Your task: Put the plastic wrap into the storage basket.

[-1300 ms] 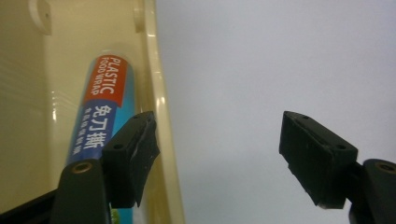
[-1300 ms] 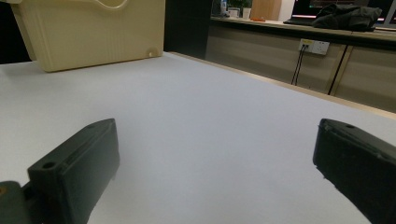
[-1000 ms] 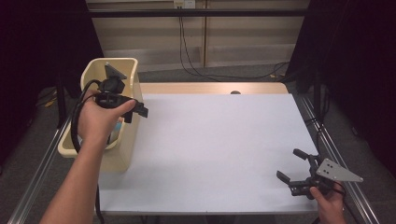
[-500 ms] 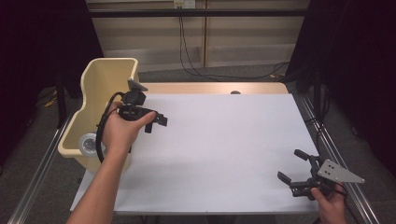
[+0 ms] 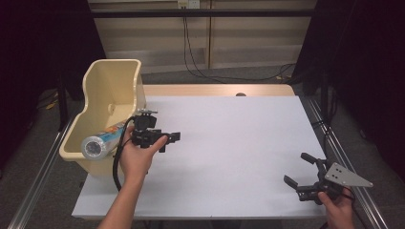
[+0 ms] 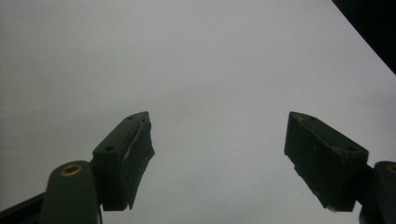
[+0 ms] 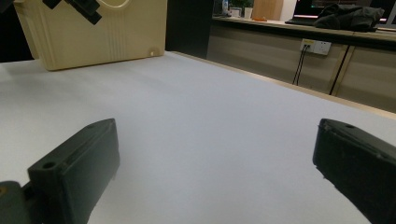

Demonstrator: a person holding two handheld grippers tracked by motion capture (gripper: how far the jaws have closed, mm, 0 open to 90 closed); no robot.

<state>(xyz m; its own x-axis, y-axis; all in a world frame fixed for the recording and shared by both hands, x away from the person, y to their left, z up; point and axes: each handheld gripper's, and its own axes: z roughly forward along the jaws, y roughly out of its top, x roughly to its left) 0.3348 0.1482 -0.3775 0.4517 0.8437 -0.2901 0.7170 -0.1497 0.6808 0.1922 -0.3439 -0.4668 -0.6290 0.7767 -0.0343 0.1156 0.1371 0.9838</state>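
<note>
Roll (image 5: 98, 143): cylinder, silvery end cap, printed wrap; lies in the bin (image 5: 107, 90), end poking over its near rim. Bin: cream moulded plastic, high-backed, at the table's left edge. Left gripper (image 5: 169, 141): black, just beside the bin, over the table (image 5: 229, 143); jaws spread, just been opening, nothing between them. Right gripper (image 5: 298, 171): near right corner, jaws wide, empty. Table: matte white sheet, wooden far edge. Beyond: beige panelling, cables, dark curtains.
</note>
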